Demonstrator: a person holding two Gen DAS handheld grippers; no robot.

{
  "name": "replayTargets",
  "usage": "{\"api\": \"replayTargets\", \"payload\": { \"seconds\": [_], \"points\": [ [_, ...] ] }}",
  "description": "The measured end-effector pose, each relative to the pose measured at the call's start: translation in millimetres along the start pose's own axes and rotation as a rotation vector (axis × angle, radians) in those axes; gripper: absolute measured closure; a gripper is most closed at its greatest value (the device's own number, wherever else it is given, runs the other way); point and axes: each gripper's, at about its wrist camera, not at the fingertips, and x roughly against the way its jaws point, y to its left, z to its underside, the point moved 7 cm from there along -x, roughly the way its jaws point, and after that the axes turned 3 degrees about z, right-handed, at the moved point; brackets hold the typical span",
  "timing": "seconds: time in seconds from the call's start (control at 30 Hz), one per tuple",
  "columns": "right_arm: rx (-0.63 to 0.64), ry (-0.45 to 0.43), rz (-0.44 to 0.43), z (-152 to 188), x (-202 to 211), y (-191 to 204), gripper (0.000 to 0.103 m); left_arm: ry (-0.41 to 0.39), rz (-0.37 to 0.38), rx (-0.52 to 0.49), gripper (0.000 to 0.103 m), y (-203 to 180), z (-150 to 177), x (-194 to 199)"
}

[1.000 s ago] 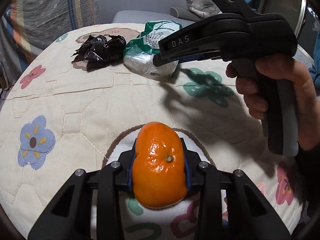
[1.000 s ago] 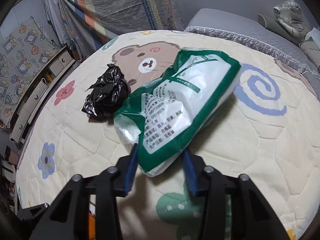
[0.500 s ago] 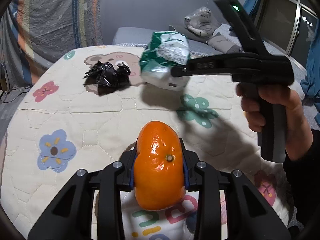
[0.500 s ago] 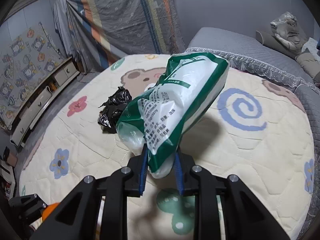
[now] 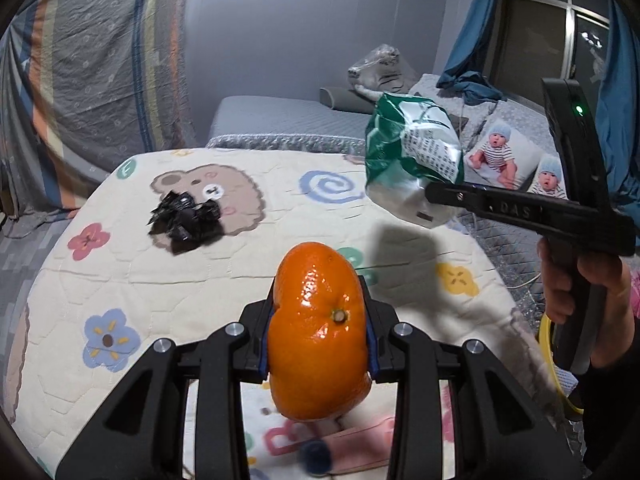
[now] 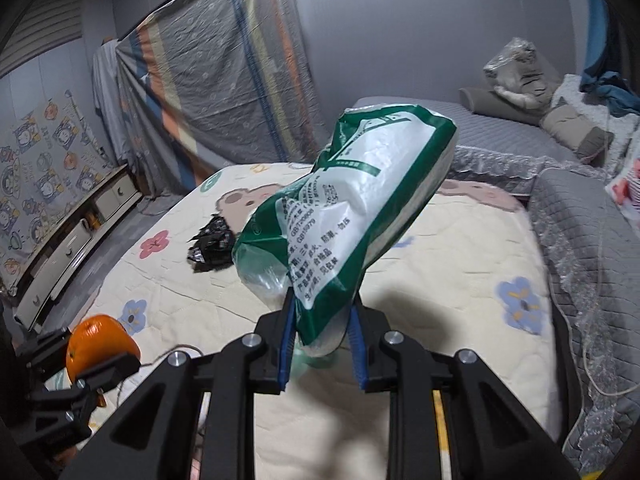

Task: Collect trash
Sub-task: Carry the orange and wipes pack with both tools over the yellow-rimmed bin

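My left gripper [image 5: 318, 316] is shut on an orange mandarin [image 5: 318, 332], held above the patterned mat [image 5: 120, 280]. That same mandarin [image 6: 98, 340] shows at the lower left of the right wrist view. My right gripper [image 6: 320, 320] is shut on the lower end of a green and white plastic bag [image 6: 344, 208], which hangs in the air well above the mat. From the left wrist view the bag [image 5: 412, 160] sits at the upper right, with the right gripper's finger [image 5: 480, 204] pinching it. A crumpled black plastic bag [image 5: 184, 216] lies on the mat by the bear print.
A grey mattress [image 5: 280, 124] with pillows and a wrapped soft toy [image 5: 380, 72] lies behind the mat. A low cabinet [image 6: 76, 236] stands along the left wall. A striped plastic cover [image 6: 224, 72] hangs at the back. A hand [image 5: 576, 292] holds the right gripper's handle.
The right gripper's jaws closed on the green and white bag and lifted it off the mat, up and to the right. The left gripper rose with the mandarin held.
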Motion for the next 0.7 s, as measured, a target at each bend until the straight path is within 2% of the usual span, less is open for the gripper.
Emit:
{"api": "replayTargets", "payload": {
  "seconds": [0.4,0.6,0.7],
  "points": [
    [-0.142,-0.103,0.175,49.8,102.7,-104.9,0.081,-0.039,0.163,-0.122,0.071,-122.7,-25.2,2.0],
    [-0.208,-0.147,0.257,77.2,143.1,-145.9,0.081,-0.059,0.225,-0.193,0.071,-183.5,-27.8,8.0],
    [-0.250,-0.155,0.305,101.5,164.9,-169.6,0.081,-0.062,0.258,-0.229,0.071,-212.6,-24.2,10.5]
  ]
}}
